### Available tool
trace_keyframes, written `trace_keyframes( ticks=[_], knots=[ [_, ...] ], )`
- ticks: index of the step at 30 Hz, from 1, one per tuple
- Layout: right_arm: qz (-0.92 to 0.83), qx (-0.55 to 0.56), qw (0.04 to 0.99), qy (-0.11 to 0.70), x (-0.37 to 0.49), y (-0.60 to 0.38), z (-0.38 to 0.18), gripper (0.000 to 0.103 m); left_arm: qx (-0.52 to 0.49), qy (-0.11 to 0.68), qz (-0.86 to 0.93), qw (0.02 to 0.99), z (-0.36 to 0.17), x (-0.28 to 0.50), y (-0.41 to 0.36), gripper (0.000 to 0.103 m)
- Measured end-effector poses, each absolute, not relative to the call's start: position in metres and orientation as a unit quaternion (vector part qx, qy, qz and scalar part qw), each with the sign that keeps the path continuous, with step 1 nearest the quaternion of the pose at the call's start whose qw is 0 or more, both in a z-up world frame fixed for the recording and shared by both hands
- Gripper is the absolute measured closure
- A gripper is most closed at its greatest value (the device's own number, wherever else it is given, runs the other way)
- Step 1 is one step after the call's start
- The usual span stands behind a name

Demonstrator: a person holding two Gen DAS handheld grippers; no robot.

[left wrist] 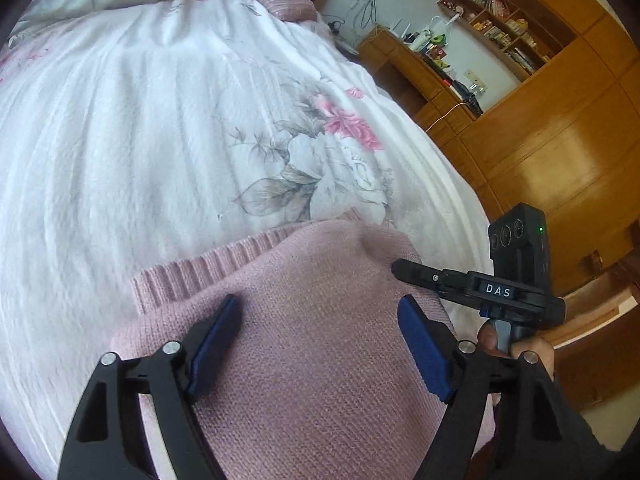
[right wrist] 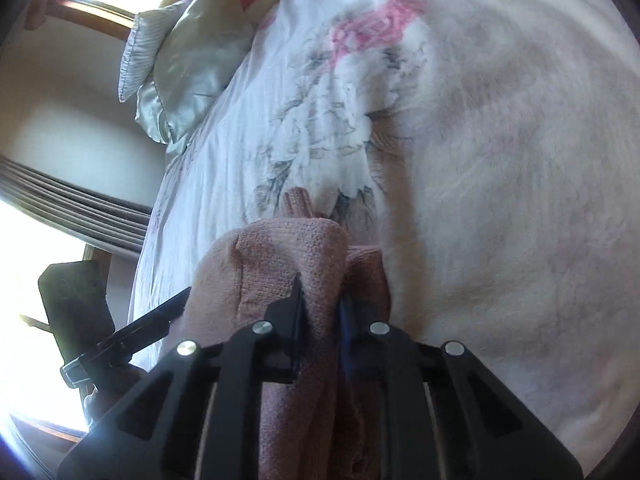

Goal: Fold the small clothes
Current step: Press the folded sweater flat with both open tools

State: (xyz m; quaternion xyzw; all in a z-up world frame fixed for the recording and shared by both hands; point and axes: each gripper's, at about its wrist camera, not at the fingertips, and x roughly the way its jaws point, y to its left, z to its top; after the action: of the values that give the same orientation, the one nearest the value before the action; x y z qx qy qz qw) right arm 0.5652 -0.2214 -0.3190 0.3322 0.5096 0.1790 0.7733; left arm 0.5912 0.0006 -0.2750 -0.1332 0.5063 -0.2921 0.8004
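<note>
A pink knit sweater (left wrist: 312,320) lies on the white floral bedspread (left wrist: 160,128), its ribbed hem toward the far side. My left gripper (left wrist: 320,320) hovers just over the sweater, open, its blue pads spread wide with only flat knit between them. The right gripper (left wrist: 404,270) reaches in from the right at the sweater's right edge. In the right wrist view the right gripper (right wrist: 322,300) is shut on a bunched fold of the sweater (right wrist: 280,264), lifted off the bedspread (right wrist: 500,160). The left gripper's finger (right wrist: 160,320) shows at the left.
Pillows (right wrist: 180,64) lie at the head of the bed. A wooden desk and bookshelf (left wrist: 480,40) and wooden wardrobe doors (left wrist: 560,140) stand past the bed's right side. A window and curtain (right wrist: 60,208) are beyond the bed's left side. A hand (left wrist: 520,344) holds the right gripper.
</note>
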Motion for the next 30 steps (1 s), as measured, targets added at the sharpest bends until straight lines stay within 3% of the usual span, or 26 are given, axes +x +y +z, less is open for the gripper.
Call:
trace_keyframes(
  ticks=[3,5,7,10,12,13,14,18,24,30],
  knots=[
    [0.2,0.346,0.76,0.512,0.555,-0.228,-0.311,0.076,-0.131,0.519,-0.292,0.793,-0.264,0.585,0.004,0.022],
    [0.204,0.336,0.765,0.51,0.534,-0.237,-0.295,0.059,-0.133,0.512,-0.295,0.796,-0.251,0.57,0.015,0.022],
    [0.227,0.32,0.766,0.509,0.513,-0.236,-0.279,0.057,-0.152,0.497,-0.318,0.793,-0.24,0.552,0.019,0.022],
    [0.249,0.308,0.751,0.529,0.49,-0.228,-0.277,0.045,-0.174,0.486,-0.355,0.78,-0.239,0.52,0.022,0.023],
    [0.247,0.294,0.741,0.55,0.486,-0.219,-0.29,0.054,-0.177,0.501,-0.339,0.776,-0.258,0.513,0.022,0.023],
    [0.238,0.281,0.741,0.562,0.487,-0.216,-0.299,0.072,-0.19,0.504,-0.332,0.774,-0.27,0.515,0.023,0.024],
    [0.234,0.279,0.741,0.564,0.489,-0.216,-0.307,0.073,-0.199,0.503,-0.329,0.774,-0.277,0.515,0.024,0.025],
    [0.22,0.295,0.74,0.563,0.48,-0.219,-0.305,0.075,-0.148,0.501,-0.314,0.792,-0.266,0.507,0.007,0.025],
    [0.241,0.262,0.78,0.514,0.43,-0.222,-0.254,0.073,-0.091,0.485,-0.278,0.824,-0.233,0.451,0.002,0.021],
    [0.292,0.241,0.783,0.494,0.4,-0.207,-0.248,0.072,-0.109,0.499,-0.281,0.813,-0.263,0.417,0.002,0.021]
  ],
)
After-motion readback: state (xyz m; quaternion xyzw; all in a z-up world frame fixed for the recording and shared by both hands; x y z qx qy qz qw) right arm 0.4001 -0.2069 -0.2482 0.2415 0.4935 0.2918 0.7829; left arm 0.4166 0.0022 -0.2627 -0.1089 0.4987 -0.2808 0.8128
